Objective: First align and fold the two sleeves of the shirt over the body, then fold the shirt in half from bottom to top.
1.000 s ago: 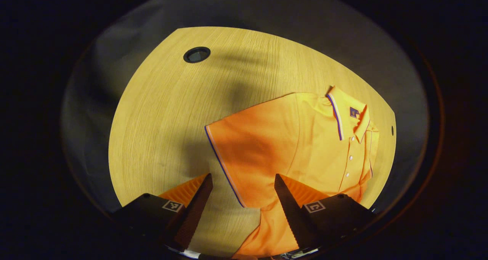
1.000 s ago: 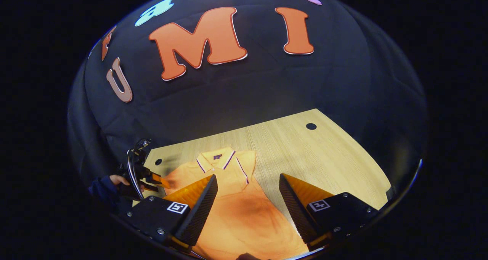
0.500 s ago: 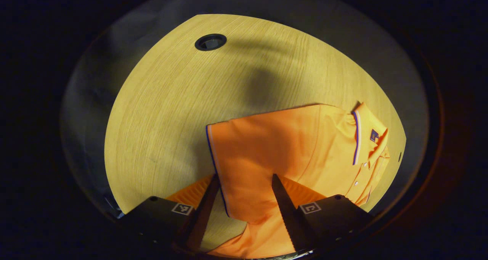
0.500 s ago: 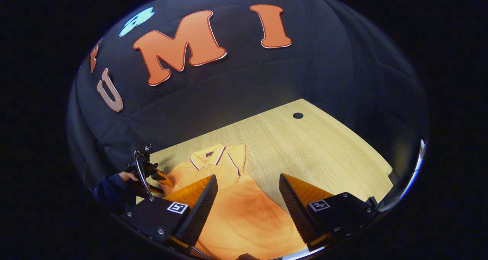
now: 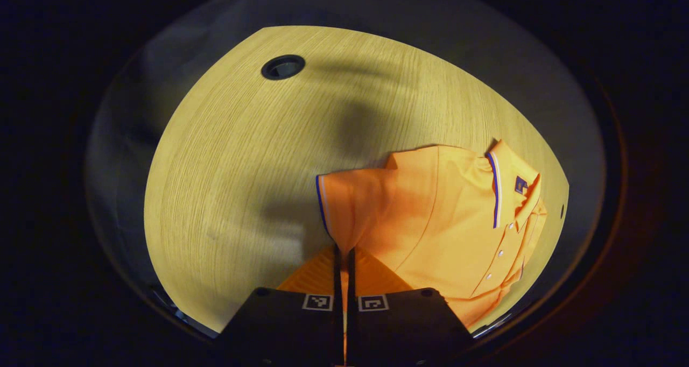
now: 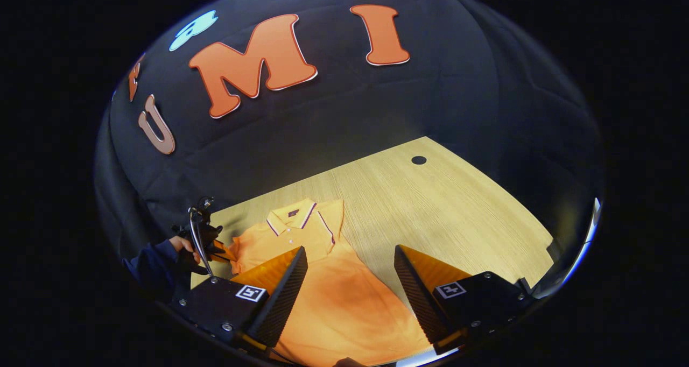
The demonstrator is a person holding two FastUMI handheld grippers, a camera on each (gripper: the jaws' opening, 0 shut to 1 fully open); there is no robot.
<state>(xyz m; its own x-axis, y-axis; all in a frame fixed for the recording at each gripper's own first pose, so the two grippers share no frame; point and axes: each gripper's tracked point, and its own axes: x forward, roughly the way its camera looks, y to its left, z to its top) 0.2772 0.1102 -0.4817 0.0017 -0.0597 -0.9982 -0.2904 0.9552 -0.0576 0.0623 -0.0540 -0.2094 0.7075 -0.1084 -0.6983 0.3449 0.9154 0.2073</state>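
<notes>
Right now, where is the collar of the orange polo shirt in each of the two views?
Left gripper view: the striped collar of the orange polo shirt lies at right of centre.
Right gripper view: the collar lies left of centre, low.
Shared landmark: the round dark hole in the wooden table.

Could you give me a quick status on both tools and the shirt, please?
Left tool shut on sleeve. Right tool open above shirt, gripping nothing. Shirt flat on table; nothing in the way.

I work in a recording booth: black cloth wall (image 6: 334, 119) at twelve o'clock behind a wood-grain tabletop (image 6: 430, 205) with cable holes (image 6: 419, 160).
</notes>
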